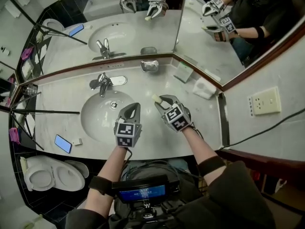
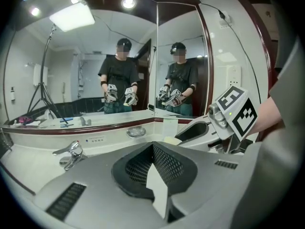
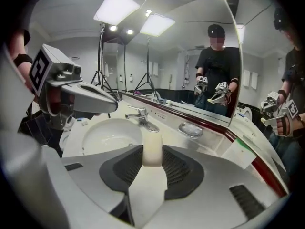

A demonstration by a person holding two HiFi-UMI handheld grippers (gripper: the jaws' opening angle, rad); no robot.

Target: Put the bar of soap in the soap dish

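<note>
Clamps the bar of soap (image 3: 152, 149) in the right claw (image 1: 163, 100), one end poking past the tips, over the tabletop (image 1: 200, 123) at 3 o'clock of the sink (image 1: 95, 123). Holds the left claw (image 1: 132, 109) pressed together on nothing, at 9 o'clock of the right. Finds the soap dish (image 1: 149, 66) apparently empty at 12 o'clock, below the mirror (image 1: 143, 27), well apart from the soap. Counts the pickup as done; judges the carry to the dish, the lowering and the release as yet to come.
</note>
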